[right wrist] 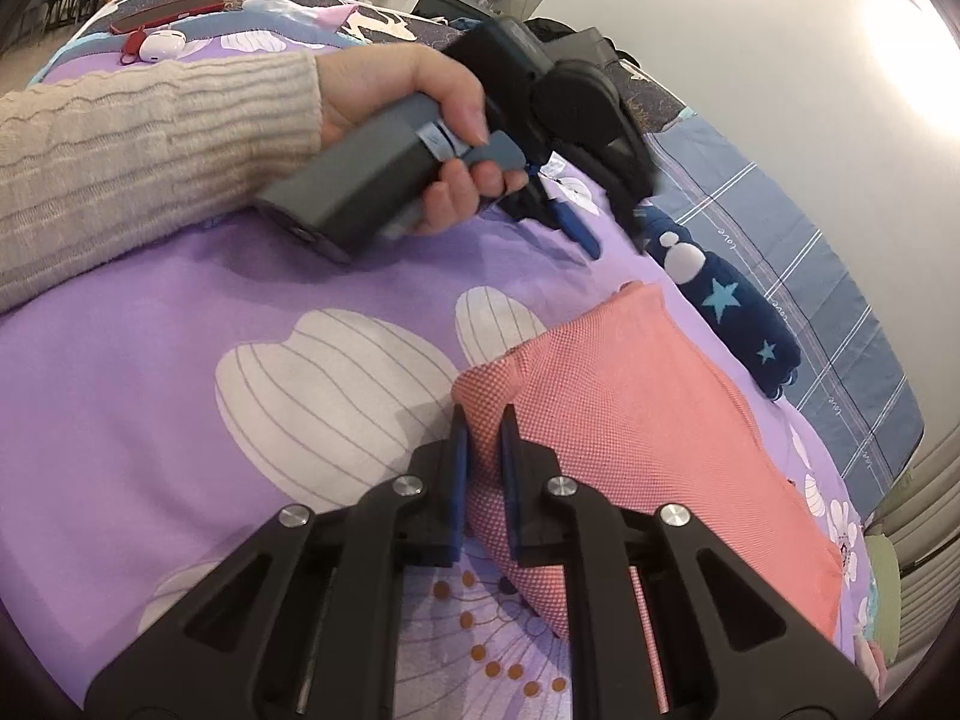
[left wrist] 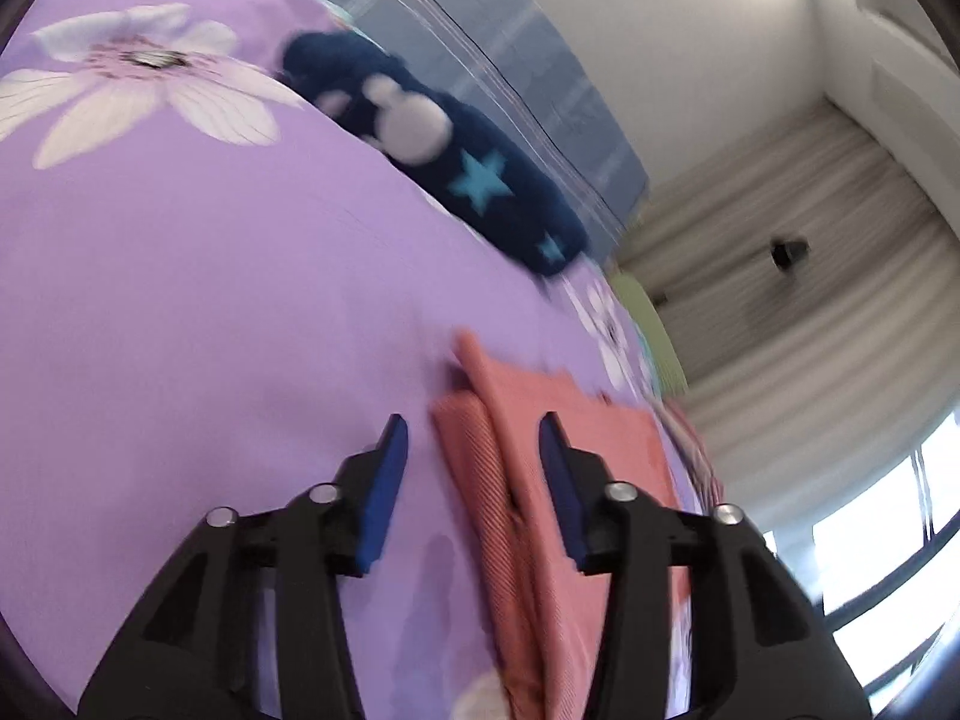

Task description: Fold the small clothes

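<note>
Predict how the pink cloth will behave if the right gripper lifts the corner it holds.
Probably floppy: the pink cloth already bunches and creases where the right gripper pinches it, so the rest would likely hang and drag. It looks thin, so probably light. Its mesh weave suggests the pads will not slip.

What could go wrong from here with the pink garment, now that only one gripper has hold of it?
1. The right gripper pinches only one corner of the pink garment; pulling could drag the fold apart.
2. The left gripper is open with loose folded edges between its fingers, so closing may catch only some layers.
3. The navy star-print garment lies close beside it and could get swept.
</note>
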{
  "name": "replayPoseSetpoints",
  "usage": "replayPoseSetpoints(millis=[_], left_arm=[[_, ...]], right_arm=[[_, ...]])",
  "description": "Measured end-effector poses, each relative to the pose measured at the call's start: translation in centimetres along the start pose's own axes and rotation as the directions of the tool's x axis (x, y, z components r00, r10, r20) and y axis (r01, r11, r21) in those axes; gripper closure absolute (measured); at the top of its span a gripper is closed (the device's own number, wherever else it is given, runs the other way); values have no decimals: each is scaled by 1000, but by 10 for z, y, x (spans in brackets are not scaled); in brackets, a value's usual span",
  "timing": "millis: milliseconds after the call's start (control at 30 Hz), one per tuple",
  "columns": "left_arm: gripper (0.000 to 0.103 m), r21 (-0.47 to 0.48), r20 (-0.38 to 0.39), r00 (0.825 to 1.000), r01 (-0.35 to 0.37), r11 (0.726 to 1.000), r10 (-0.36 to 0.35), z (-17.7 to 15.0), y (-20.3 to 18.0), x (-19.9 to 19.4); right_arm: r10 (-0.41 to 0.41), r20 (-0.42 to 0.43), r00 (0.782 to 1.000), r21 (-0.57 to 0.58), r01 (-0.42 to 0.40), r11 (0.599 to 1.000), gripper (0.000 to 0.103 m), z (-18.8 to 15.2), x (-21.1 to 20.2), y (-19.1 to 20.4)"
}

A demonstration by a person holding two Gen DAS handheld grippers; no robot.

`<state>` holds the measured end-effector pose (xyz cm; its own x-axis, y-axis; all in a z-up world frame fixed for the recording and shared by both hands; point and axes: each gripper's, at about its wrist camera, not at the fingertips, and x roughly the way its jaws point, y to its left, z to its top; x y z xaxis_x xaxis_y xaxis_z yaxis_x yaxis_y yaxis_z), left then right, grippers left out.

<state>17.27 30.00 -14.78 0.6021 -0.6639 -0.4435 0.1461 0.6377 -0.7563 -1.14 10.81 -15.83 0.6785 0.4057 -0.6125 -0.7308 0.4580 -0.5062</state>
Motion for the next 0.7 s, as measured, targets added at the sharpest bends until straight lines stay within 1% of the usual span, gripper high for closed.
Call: replayPoseSetpoints(millis=[67, 100, 133, 167, 233, 267, 300, 333, 400, 433, 467, 500, 533, 567, 600, 633, 667, 700], left_arm=[[57, 33, -35, 999, -16, 999, 17, -4, -8, 12], [57, 48, -39, 999, -36, 998, 37, -6, -12, 19], [71, 68, -27, 997, -71, 995, 72, -7, -16, 25], [97, 61, -7, 995, -99, 993, 100, -6, -16, 30], [98, 9, 5, 993, -121, 993, 121, -3, -8, 38], [99, -18, 36, 993, -108, 994, 109, -2, -4, 35], [100, -30, 86, 992, -92, 995, 95, 1, -2, 29], [103, -36, 156, 985, -74, 997, 79, 3, 0, 17], [103, -50, 226, 972, -52, 997, 62, 5, 5, 0], [103, -62, 232, 971, -44, 997, 57, 6, 9, -7], [103, -72, 220, 974, -40, 997, 55, 6, 12, -8], [101, -85, 197, 979, -37, 996, 53, 5, 14, -8], [89, -98, 159, 986, -36, 995, 51, 2, 17, -8], [81, -98, 138, 989, -34, 995, 48, 1, 16, -8], [68, -86, 114, 993, -30, 996, 39, 0, 13, -7], [61, -62, 95, 995, -22, 998, 28, 0, 9, -6], [52, -21, 64, 998, -8, 1000, 9, -2, 2, -5], [48, 4, 37, 999, -2, 1000, 2, -4, -3, -1]], right_arm=[[-1, 0, 1000, 0, 1, 1000, 93, 0, 0, 1], [-1, 0, 1000, 0, 1, 1000, 93, 0, 0, 0], [0, -1, 1000, -1, 0, 1000, 93, 0, 1, 0], [1, -2, 1000, 0, -1, 1000, 93, 0, 1, 0], [6, 0, 1000, 3, -6, 1000, 93, 1, 1, -1], [13, 4, 1000, 6, -13, 1000, 94, 1, 0, -2], [25, 13, 1000, 7, -25, 1000, 94, 1, -2, -3], [32, 22, 999, 6, -32, 999, 95, 0, -4, -3], [30, 28, 999, -8, -30, 1000, 95, 1, -5, 0], [24, 24, 999, -16, -24, 1000, 95, 1, -5, 2], [18, 20, 1000, -23, -18, 1000, 95, 1, -4, 3], [12, 20, 1000, -26, -12, 1000, 95, 1, -4, 4], [5, 21, 1000, -28, -4, 1000, 92, 2, -5, 5], [-5, 24, 1000, -31, 6, 1000, 87, 2, -6, 6], [-6, 26, 1000, -34, 7, 999, 84, 2, -8, 7], [-1, 31, 1000, -40, 2, 999, 76, 2, -11, 8], [0, 40, 999, -51, 2, 999, 63, 2, -15, 10], [-10, 47, 999, -62, 13, 998, 58, 1, -18, 12]])
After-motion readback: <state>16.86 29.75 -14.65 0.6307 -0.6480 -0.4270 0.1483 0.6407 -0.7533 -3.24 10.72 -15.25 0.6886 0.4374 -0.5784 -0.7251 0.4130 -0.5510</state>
